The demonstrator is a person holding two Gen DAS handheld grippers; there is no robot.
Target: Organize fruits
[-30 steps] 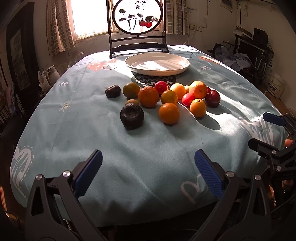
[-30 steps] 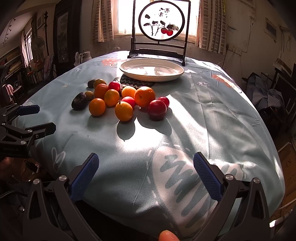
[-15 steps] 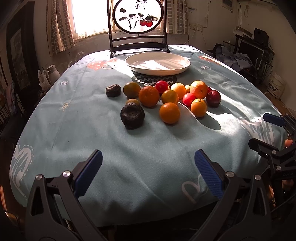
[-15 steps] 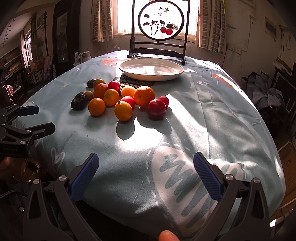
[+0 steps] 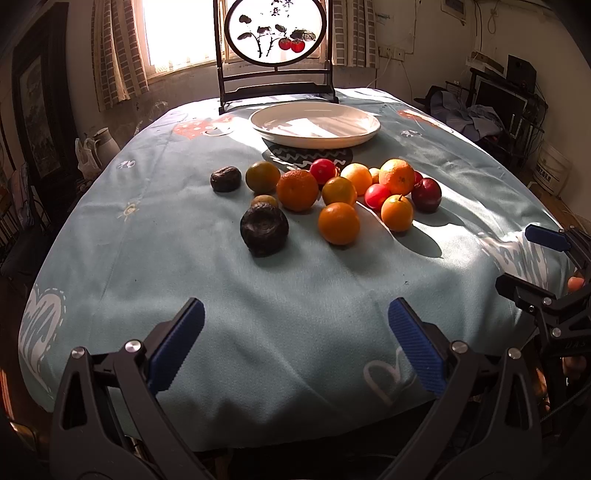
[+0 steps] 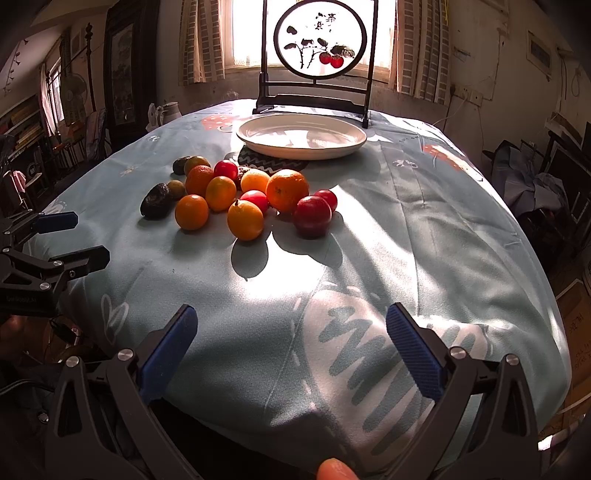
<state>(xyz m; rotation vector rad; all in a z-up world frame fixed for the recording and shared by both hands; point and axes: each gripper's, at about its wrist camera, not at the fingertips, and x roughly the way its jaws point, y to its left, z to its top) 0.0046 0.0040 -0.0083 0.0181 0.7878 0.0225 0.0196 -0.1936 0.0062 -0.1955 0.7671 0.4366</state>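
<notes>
Left claw [image 5: 295, 343] is hovering at the near edge of the desk [image 5: 207, 280], jaws spread wide, blue pads [image 5: 176, 346] gripping nothing. Right claw [image 6: 291, 341] is sitting likewise at its own near edge, jaws wide and holding nothing; a fingertip [image 6: 334, 469] is showing at the bottom of its view. Each claw is showing up at the side of the other's view.

A pale blue cloth [image 6: 424, 236] with white scribble and heart prints is covering the desk, creasing and draping over the rounded edges. Strong sun is falling across it in a bright patch, with long shadows stretching toward the near edge.

The fruits [image 5: 332, 195] are lying in a loose cluster at mid-desk, well apart from both claws. Nearest in the left view, a dark wrinkled fruit [image 5: 264, 229] and an orange [image 5: 338, 223] are sitting in front. Behind them, more oranges, small red fruits and a greenish one are touching or lying just beside each other; a second dark fruit [image 5: 225, 179] is lying off to the left. A dark red plum [image 6: 312, 216] is marking the right end.

Beyond the cluster, a white plate [image 5: 314, 125] is resting on a dark zigzag-patterned mat [image 5: 306, 159]. Behind it, a round painted screen [image 6: 320, 40] in a dark wooden stand is standing upright.

Farther back, a bright window [image 5: 177, 33] with checked curtains is glowing. A white jug [image 5: 101, 142] is standing to the left, and clothes and a monitor are crowding the right side of the room.
</notes>
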